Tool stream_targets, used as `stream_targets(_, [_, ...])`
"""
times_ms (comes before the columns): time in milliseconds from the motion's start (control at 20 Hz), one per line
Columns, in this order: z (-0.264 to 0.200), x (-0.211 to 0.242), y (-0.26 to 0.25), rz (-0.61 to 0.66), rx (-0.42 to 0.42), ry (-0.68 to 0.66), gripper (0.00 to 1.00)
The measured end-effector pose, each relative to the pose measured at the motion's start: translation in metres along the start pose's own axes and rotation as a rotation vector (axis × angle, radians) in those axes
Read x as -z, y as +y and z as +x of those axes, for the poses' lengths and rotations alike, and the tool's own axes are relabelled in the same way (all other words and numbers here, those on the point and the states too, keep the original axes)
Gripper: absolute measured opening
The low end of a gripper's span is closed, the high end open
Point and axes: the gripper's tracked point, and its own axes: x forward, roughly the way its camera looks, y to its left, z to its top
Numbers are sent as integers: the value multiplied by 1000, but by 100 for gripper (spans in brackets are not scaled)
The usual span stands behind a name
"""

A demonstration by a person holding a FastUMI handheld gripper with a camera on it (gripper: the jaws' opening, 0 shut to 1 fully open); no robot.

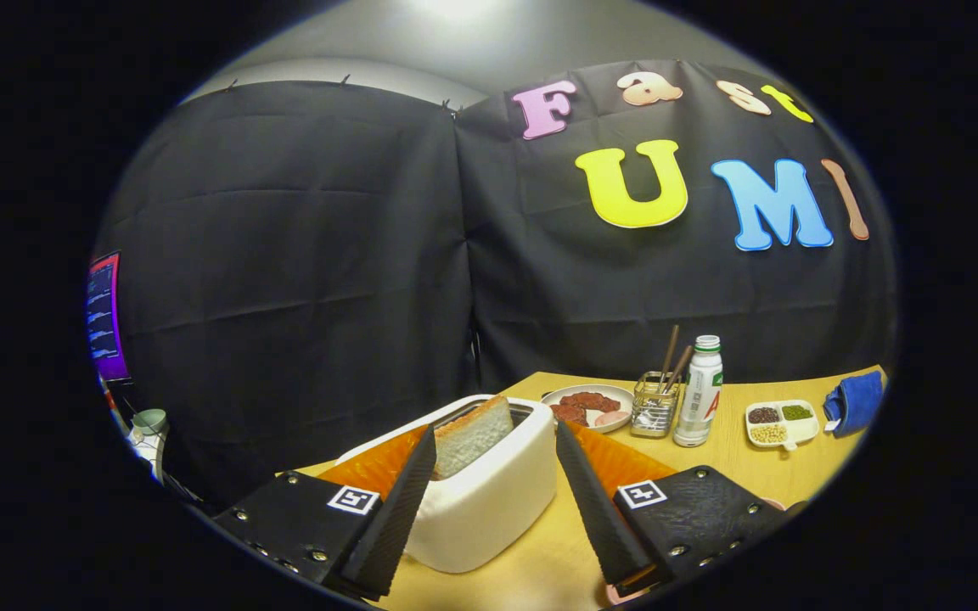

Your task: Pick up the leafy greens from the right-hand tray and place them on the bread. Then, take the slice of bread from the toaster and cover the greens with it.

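A white toaster (pixel 489 492) stands on the wooden table (pixel 795 475), between my fingers and just ahead of them. A slice of bread (pixel 474 437) sticks up out of its slot, tilted a little. My gripper (pixel 496 437) is open, its fingers spread to either side of the toaster's top and level with the slice. Neither finger touches the bread. An orange tray (pixel 616 462) lies behind the toaster, partly hidden by my fingers.
Beyond the toaster sit a plate of sliced meat (pixel 588 406), a wire holder with chopsticks (pixel 655 406), a white bottle with a green cap (pixel 699 392), a divided dish of beans (pixel 782 422) and a blue cloth (pixel 856 400). A monitor (pixel 104 316) glows off to the left.
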Motion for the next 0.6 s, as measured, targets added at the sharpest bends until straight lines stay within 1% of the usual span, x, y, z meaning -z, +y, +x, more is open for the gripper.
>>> stream_targets(300, [28,12,36,-16,-23,-9,87])
stream_targets(450, [41,11,38,-35,10,-33,87])
stream_targets(600, [53,9,31,-37,68,-57,87])
